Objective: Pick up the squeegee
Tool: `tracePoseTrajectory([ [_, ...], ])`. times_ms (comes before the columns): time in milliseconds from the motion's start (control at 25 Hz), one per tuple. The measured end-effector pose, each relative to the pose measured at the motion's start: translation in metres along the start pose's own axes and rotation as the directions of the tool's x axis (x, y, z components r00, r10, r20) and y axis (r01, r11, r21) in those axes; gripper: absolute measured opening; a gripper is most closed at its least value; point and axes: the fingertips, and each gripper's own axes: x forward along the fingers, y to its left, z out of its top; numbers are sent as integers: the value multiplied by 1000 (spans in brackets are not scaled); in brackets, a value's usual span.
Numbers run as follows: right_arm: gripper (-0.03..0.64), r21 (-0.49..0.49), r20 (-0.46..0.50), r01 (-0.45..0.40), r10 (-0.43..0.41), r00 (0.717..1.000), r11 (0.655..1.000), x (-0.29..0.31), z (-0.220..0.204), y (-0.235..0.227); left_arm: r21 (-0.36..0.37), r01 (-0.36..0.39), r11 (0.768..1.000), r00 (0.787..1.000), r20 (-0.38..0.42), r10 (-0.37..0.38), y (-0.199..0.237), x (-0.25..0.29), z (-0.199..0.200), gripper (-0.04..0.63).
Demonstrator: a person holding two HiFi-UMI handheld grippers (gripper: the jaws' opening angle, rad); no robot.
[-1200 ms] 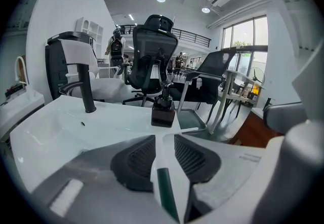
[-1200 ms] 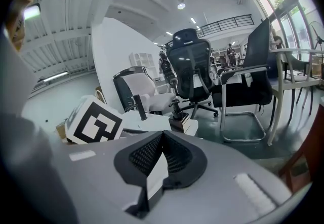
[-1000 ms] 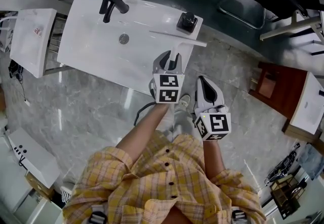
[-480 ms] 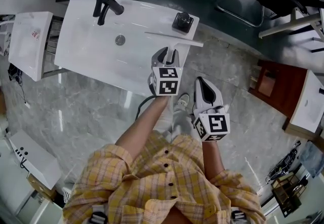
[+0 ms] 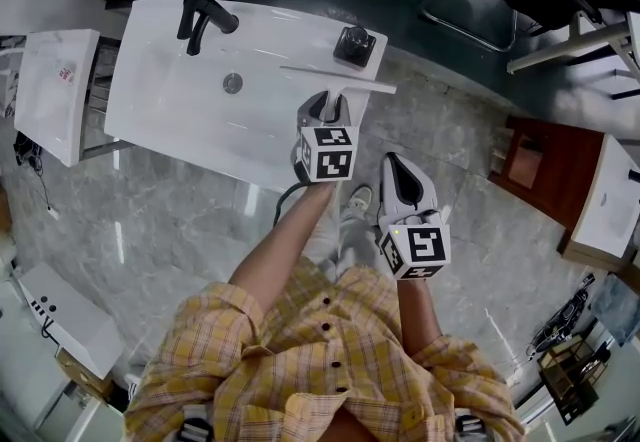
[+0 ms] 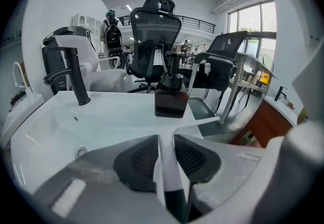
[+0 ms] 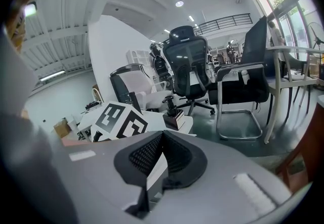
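A white squeegee (image 5: 340, 80) lies with its long blade across the right end of the white sink top (image 5: 170, 110), and its handle points back toward me. My left gripper (image 5: 334, 112) is shut on that handle. In the left gripper view the handle (image 6: 167, 167) runs between both dark pads, with the blade (image 6: 205, 122) lying crosswise just ahead. My right gripper (image 5: 402, 173) hangs over the floor to the right of the sink, shut with nothing in it. In its own view the right gripper (image 7: 162, 142) has its pads meeting.
A dark soap bottle (image 5: 354, 45) stands just behind the blade at the sink's back right corner. A black faucet (image 5: 200, 18) and a drain (image 5: 232, 83) are further left. Office chairs (image 6: 156, 30) stand beyond, and a red-brown cabinet (image 5: 528, 162) stands to the right.
My left gripper has moved forward along the handle toward the blade. The squeegee has kept its place on the sink top. The right gripper has barely moved.
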Motion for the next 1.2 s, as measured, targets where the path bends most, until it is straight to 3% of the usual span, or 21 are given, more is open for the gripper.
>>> tracePoseTrajectory([
  [600,-2,-30,23,4,-4,1000,1000,-9,8,7,-24,-20,1000,1000,21,20,10,-18,2,86],
  [1200,-2,-63,76,-40,45,996,997,-46,31,24,-71,-18,997,988,149,29,0,-98,31,86],
])
